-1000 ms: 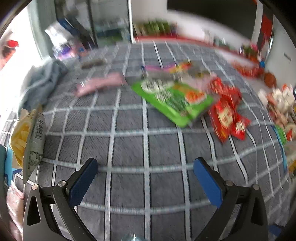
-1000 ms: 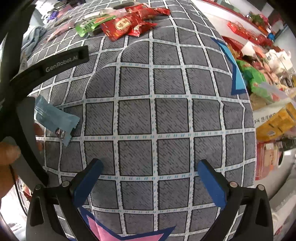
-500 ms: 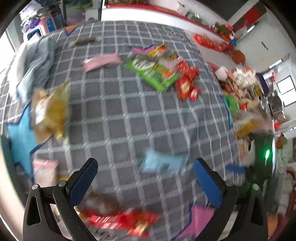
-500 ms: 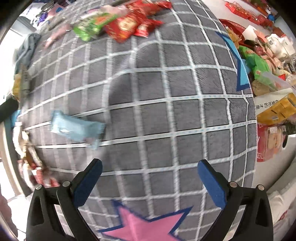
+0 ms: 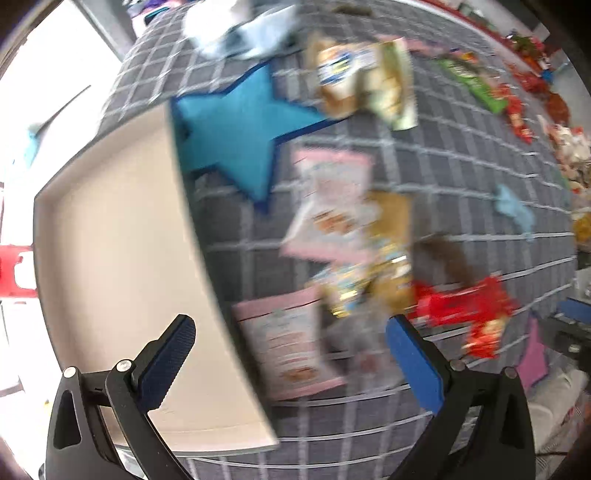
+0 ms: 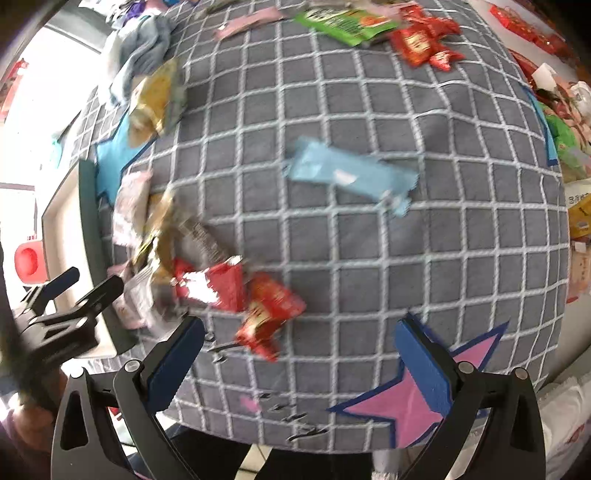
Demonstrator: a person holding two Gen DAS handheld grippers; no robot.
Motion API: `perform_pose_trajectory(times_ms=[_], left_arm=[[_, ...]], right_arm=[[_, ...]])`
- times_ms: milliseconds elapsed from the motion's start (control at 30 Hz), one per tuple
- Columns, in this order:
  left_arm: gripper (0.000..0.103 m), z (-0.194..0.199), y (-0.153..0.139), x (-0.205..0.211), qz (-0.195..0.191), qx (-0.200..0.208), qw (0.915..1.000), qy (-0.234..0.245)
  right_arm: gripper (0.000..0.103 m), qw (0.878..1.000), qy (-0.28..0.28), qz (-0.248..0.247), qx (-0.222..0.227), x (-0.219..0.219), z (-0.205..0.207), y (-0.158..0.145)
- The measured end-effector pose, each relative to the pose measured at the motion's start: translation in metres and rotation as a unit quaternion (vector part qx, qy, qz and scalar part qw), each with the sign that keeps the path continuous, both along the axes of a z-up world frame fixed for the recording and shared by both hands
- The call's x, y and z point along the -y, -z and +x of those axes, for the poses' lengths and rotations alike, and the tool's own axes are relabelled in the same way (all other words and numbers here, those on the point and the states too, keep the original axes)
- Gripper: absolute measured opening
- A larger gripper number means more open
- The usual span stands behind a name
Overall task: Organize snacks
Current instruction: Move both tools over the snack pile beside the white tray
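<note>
My left gripper (image 5: 291,350) is open and empty above the near rim of a beige tray (image 5: 110,258) with a dark wall, at the left of a grey checked cloth (image 6: 369,258). Beside the tray lie pink packets (image 5: 332,206), a gold packet (image 5: 384,273) and red packets (image 5: 465,299). My right gripper (image 6: 299,358) is open and empty over the cloth's near edge, just behind red packets (image 6: 266,306). A light blue packet (image 6: 351,177) lies mid-cloth. The left gripper (image 6: 70,291) also shows at the tray in the right wrist view.
A yellow chip bag (image 6: 155,99) and a blue star (image 5: 236,129) lie beyond the tray, a grey towel (image 6: 144,48) farther back. A green packet (image 6: 343,26) and red packets (image 6: 421,44) lie at the far edge. A pink star (image 6: 406,410) marks the near edge. Snack boxes crowd the right.
Both views have swung left and pulled back. The left gripper has moved from mid-cloth to the tray and the packets beside it. The right view has pulled back and now shows the red packets near its fingers.
</note>
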State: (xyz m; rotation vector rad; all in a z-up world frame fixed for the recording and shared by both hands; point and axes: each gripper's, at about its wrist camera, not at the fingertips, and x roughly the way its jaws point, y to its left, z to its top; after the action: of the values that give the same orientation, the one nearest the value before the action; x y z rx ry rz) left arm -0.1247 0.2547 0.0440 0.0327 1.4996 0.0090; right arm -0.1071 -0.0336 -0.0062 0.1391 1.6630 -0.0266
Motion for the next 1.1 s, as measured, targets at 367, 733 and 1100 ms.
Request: perform_pose_trajectory(times_ms=[367,733,1100], left_arm=[[0.103,-0.03,0.038,-0.056,0.036,-0.023,0.9991,-0.003],[0.103,-0.05,0.066,-0.118,-0.02,-0.021,0.9996,0.002],[0.103,-0.051,0.068,-0.125,-0.046,-0.011,0.9986,0.023]], right_arm=[[0.103,1.0,-0.01,-0.008,-0.009,-0.022,-0.008,-0.01],[0.103,1.0,0.009,-0.002,-0.025,-0.028,-0.009,-0.009],[0.103,0.999,0.009,0.012,-0.045,-0.033,-0.013,0.0]])
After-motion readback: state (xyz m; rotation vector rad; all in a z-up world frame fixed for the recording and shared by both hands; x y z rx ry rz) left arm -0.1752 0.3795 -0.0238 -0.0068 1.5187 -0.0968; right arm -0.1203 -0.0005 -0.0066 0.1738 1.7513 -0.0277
